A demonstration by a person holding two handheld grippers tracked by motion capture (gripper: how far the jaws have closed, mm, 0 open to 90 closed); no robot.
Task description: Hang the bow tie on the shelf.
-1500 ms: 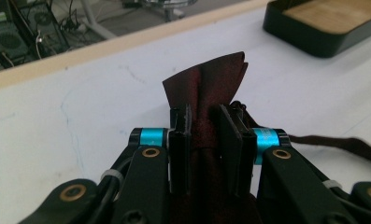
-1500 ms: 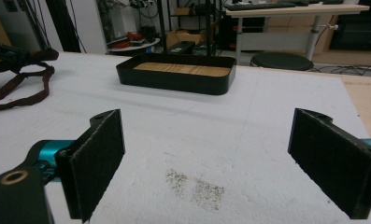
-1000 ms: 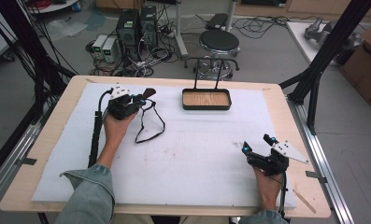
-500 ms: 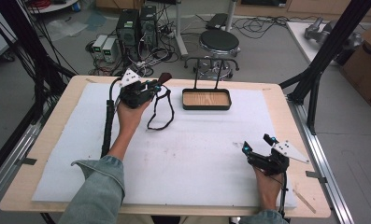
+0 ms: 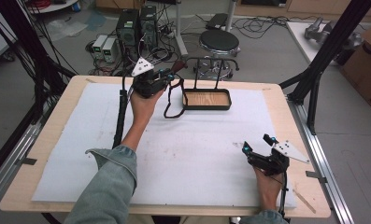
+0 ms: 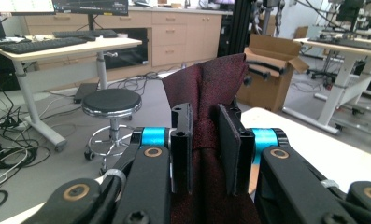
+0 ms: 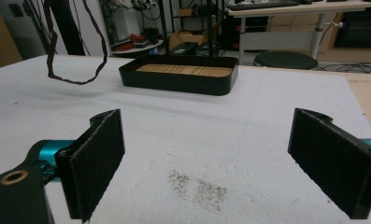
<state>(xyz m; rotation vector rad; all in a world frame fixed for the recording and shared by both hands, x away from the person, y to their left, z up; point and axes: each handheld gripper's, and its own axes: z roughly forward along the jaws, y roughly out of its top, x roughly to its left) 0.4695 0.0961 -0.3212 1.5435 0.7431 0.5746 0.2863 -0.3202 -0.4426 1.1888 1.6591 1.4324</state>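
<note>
High view: left hand-held gripper (image 5: 170,77), clamped on dark-red tie (image 5: 173,95), has carried it fwd to just beside tray (image 5: 206,106), prob. drop-off next. Right hand-held gripper (image 5: 258,145) sits apart, idle on desk (image 5: 57,121).

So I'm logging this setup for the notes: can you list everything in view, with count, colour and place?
Tray: one, black with wood floor, far centre of table.
Rack: one, black, behind tray.
Necktie: one, dark red, clamped in left gripper, loop hanging beside tray.
Foam sheet: one, white, covering the table.
Stool: one, black, on floor beyond table.
Left gripper: black, raised near tray.
Right gripper: black, near right corner, jaws apart.
</note>
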